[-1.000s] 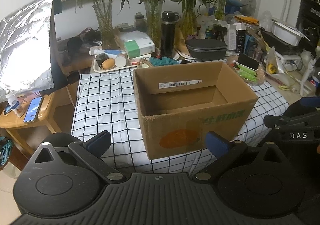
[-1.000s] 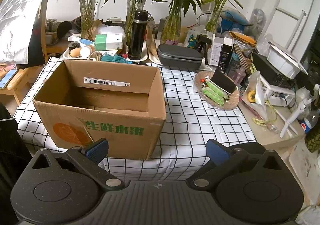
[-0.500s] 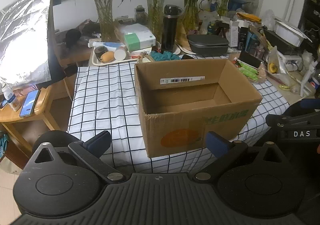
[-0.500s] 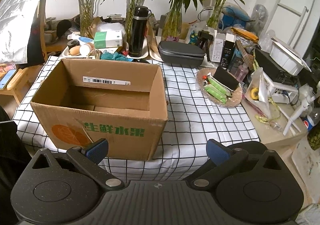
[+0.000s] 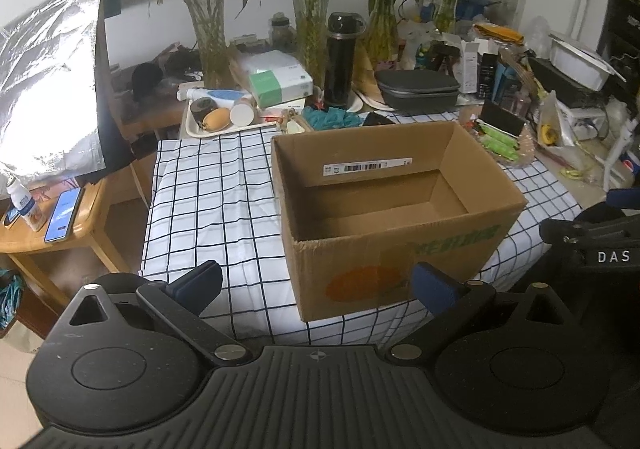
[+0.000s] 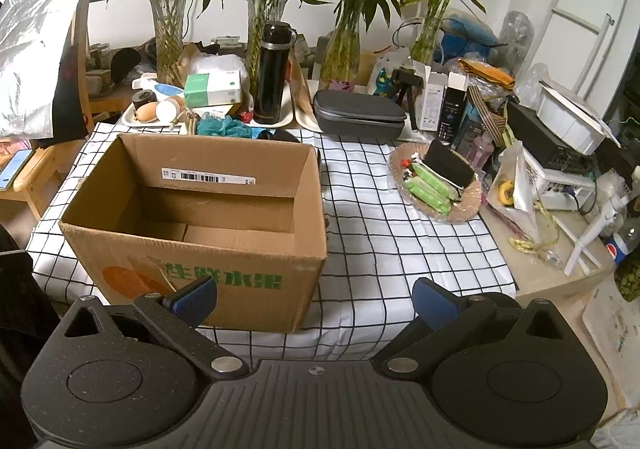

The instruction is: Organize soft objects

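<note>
Box [image 5: 396, 209] sat empty on checked cloth [image 5: 216, 185], straight ahead of both grippers. Left gripper [image 5: 316, 285] and right gripper [image 6: 316, 297] hung wide open, holding nothing. Teal soft thing [image 6: 224, 126] lay behind box, far side, probably nearer right gripper.

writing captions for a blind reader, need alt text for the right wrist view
An open, empty cardboard box with green printing sits on a black-and-white checked tablecloth, just ahead of the right gripper, whose blue-padded fingers are spread wide and hold nothing. Right of the box a shallow dish holds green packets; behind stand a black flask, a teal soft item and vases of bamboo.
</note>
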A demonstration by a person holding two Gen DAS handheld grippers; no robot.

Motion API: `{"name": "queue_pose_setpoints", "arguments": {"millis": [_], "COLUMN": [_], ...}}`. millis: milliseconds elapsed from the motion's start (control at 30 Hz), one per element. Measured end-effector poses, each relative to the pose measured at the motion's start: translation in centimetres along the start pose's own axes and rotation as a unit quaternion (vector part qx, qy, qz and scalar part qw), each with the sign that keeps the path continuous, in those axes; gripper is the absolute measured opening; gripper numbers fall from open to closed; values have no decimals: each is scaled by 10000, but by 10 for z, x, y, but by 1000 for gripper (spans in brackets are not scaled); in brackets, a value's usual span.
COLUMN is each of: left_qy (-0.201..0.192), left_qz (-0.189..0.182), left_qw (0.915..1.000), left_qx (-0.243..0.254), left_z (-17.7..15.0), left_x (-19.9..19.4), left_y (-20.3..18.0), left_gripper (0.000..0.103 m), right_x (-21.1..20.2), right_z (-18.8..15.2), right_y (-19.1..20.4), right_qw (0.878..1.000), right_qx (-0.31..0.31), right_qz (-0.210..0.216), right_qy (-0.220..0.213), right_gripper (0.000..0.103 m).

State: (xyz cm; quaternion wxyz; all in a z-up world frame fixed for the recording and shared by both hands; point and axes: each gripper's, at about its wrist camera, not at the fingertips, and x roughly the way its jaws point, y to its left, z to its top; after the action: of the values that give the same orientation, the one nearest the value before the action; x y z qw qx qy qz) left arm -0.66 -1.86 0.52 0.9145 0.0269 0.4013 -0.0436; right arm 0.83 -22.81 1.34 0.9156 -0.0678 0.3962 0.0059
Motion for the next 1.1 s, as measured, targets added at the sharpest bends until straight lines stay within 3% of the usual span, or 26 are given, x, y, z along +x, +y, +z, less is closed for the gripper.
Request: {"name": "queue_pose_setpoints", "arguments": {"millis": [733,933,1100], "left_qy": [400,460,462], "left_qz": [103,-374,-419], "left_qw": [9991,9981,9976], "left_qx": [48,-152,-309], "left_z": [39,45,50], "left_x": [48,54,64], "left_y": [17,26,33], "left_gripper": [103,103,103], "right_x": [52,59,65], "right_z": [36,38,42], "right_y": [-10,-16,-21], "right_qw": [9993,9990,9987], "right_qx": [15,83,60], "right_qz": [136,162,266], "right_qy": [350,413,426], "right_gripper": [103,103,103]}}
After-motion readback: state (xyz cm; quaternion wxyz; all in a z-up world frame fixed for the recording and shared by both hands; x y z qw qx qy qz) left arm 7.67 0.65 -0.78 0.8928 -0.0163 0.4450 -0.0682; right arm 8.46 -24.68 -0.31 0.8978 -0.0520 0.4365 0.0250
